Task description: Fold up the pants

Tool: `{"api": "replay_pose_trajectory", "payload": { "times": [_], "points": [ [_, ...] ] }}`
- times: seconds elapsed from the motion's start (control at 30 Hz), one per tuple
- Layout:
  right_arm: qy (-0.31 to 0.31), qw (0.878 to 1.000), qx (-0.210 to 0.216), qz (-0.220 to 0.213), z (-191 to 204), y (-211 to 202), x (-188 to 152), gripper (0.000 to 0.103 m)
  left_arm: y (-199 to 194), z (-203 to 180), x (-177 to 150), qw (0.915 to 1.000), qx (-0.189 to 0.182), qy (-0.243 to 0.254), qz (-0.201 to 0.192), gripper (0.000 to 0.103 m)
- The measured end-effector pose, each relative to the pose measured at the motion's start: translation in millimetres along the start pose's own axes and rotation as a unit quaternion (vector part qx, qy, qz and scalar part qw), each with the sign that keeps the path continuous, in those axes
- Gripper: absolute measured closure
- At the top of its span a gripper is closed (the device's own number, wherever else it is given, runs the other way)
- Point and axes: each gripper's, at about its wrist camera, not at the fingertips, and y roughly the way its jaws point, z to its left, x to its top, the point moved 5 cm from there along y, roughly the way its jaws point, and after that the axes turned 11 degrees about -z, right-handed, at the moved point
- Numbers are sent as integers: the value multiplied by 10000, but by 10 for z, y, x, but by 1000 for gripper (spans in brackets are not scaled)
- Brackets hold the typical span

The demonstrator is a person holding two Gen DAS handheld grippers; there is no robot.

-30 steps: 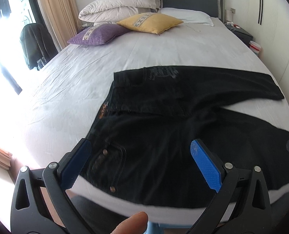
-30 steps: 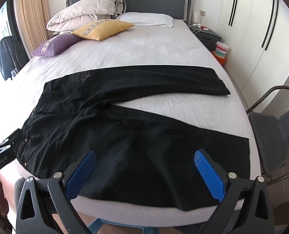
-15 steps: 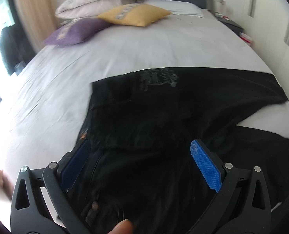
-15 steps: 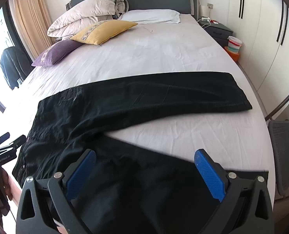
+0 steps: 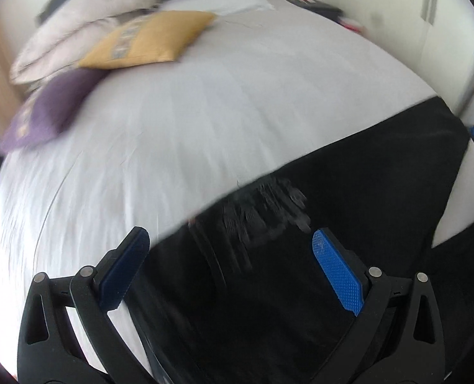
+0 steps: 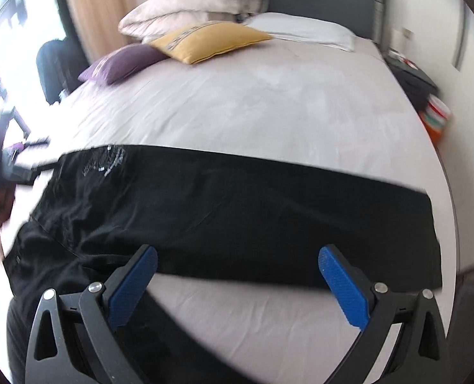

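I have the pants [image 6: 237, 211] lying flat on the bed [image 6: 253, 105], near its foot edge. Their long axis runs across the bed, side to side: the waist sits toward the left edge and the leg hems reach almost to the right edge. In my right wrist view the far leg stretches straight across as one dark band, with its hem square at the right. The near leg angles off from the crotch toward the foot edge and passes under my right gripper [image 6: 237, 284], leaving a wedge of bare sheet between the two legs. A pale printed patch marks the pants near the waist.

My left gripper [image 5: 230, 268] hangs over the waist end, jaws spread wide with nothing between the blue pads [image 5: 337, 275]; the view is blurred. My right gripper's jaws are also spread wide and hold nothing.

At the head of the bed sit a yellow cushion [image 6: 209, 40], a purple cushion [image 6: 121, 60], a folded duvet [image 6: 195, 3] and a white pillow [image 6: 304, 30]. By the right side of the bed stands a small stack of coloured tubs [image 6: 437, 118]; I cannot tell what is in them.
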Motion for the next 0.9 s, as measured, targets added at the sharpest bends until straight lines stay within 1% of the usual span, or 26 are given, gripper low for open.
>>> {"api": "replay_pose_trajectory", "payload": {
  "times": [0.07, 0.1, 0.17, 0.2, 0.23, 0.3, 0.37, 0.43, 0.53, 0.57, 0.63, 0.67, 0.7, 0.77, 0.8, 0.9],
  "points": [
    [-188, 9995, 213, 101, -40, 140, 36, 4, 193, 45, 73, 9990, -385, 200, 133, 1],
    [-256, 9992, 262, 139, -55, 196, 47, 4, 267, 58, 88, 9984, -440, 313, 189, 1],
    [-343, 9981, 465, 216, -87, 310, 62, 6, 504, 143, 88, 9955, -611, 523, 492, 3],
    [-340, 9971, 641, 243, -108, 373, 73, 6, 564, 144, 97, 9944, -673, 580, 564, 5],
    [-332, 9965, 721, 265, -132, 411, 83, 6, 677, 152, 73, 9914, -878, 666, 709, 8],
    [-334, 9953, 855, 317, -180, 510, 102, 7, 800, 145, 17, 9866, -1142, 749, 889, 19],
    [-352, 9945, 921, 353, -216, 610, 136, 7, 952, 158, -36, 9819, -1343, 752, 1101, 27],
    [-375, 9934, 1009, 403, -247, 682, 157, 8, 1067, 168, -63, 9782, -1523, 679, 1236, 30],
    [-460, 9916, 1142, 397, -242, 754, 191, 10, 1145, 191, -37, 9756, -1725, 587, 1221, 32],
    [-483, 9911, 1175, 401, -240, 773, 197, 10, 1172, 201, -38, 9748, -1766, 535, 1250, 35],
    [-520, 9902, 1224, 436, -241, 829, 206, 10, 1228, 216, -38, 9736, -1804, 498, 1306, 48],
    [-526, 9899, 1240, 451, -241, 853, 211, 10, 1246, 191, -40, 9722, -1845, 544, 1335, 68],
    [-526, 9895, 1263, 472, -234, 874, 214, 11, 1250, 169, -35, 9711, -1881, 592, 1346, 79],
    [-551, 9888, 1297, 495, -237, 924, 244, 13, 1217, 93, -57, 9704, -1868, 738, 1343, 89],
    [-566, 9887, 1299, 493, -237, 935, 257, 13, 1195, 63, -58, 9705, -1863, 800, 1309, 93],
    [-725, 9879, 1300, 428, -235, 980, 323, 14, 1065, -35, -96, 9746, -1740, 919, 1067, 95]
  ]
}}
